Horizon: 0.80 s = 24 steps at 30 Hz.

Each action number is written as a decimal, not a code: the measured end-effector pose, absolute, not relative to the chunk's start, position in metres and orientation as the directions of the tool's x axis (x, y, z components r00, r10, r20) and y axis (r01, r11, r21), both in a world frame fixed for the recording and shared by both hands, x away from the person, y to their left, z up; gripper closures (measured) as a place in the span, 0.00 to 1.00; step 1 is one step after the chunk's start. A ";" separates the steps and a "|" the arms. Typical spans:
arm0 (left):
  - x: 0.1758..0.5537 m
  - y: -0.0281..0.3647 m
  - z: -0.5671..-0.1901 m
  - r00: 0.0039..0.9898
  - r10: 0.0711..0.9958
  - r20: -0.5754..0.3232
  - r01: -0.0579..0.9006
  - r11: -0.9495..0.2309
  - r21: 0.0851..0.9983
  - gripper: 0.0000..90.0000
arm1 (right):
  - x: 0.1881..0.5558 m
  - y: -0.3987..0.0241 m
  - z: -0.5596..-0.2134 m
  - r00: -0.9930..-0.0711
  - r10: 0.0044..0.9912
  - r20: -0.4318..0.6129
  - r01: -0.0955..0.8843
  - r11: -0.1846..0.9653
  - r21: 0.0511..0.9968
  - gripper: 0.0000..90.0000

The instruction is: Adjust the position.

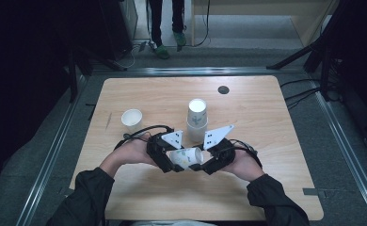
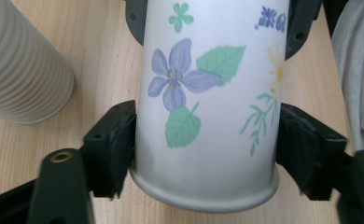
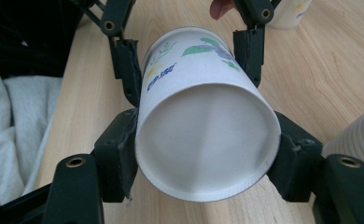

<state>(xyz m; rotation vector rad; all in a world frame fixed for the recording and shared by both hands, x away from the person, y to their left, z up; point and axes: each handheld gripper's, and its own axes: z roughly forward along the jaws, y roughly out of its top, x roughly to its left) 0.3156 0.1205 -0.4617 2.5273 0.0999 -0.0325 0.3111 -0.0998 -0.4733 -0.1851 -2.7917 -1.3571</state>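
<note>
A white paper cup [image 1: 186, 157] printed with flowers and leaves lies on its side just above the wooden table [image 1: 266, 122], held between both grippers. In the left gripper view my left gripper [image 2: 203, 154] has its black jaws against both sides of the cup [image 2: 208, 102] near its rolled edge. In the right gripper view my right gripper [image 3: 206, 158] clamps the cup's [image 3: 203, 140] other end, whose round white end faces the camera. The left gripper's jaws press the cup farther along. In the high view the left gripper [image 1: 170, 162] and right gripper [image 1: 203, 165] meet at the cup.
A stack of cups [image 1: 196, 115] stands upright just behind the grippers, its ribbed lower cup [image 2: 21, 70] close to the held one. A single white cup [image 1: 131, 117] stands at the left. A dark round hole [image 1: 223, 89] marks the far table edge. A person's feet [image 1: 162, 49] stand beyond.
</note>
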 end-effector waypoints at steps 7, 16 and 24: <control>0.313 0.134 -0.456 0.988 0.143 -0.054 0.144 -0.758 0.636 0.15 | 0.317 -0.106 -0.465 -0.991 0.094 0.090 0.128 0.583 0.802 0.39; 0.304 0.153 -0.450 0.971 0.233 -0.057 0.203 -0.670 0.714 0.15 | 0.324 -0.104 -0.454 -0.993 0.056 0.106 0.119 0.545 0.830 0.38; 0.294 0.165 -0.453 0.951 0.291 -0.103 0.261 -0.581 0.771 0.15 | 0.330 -0.098 -0.449 -0.991 0.001 0.137 0.118 0.513 0.850 0.38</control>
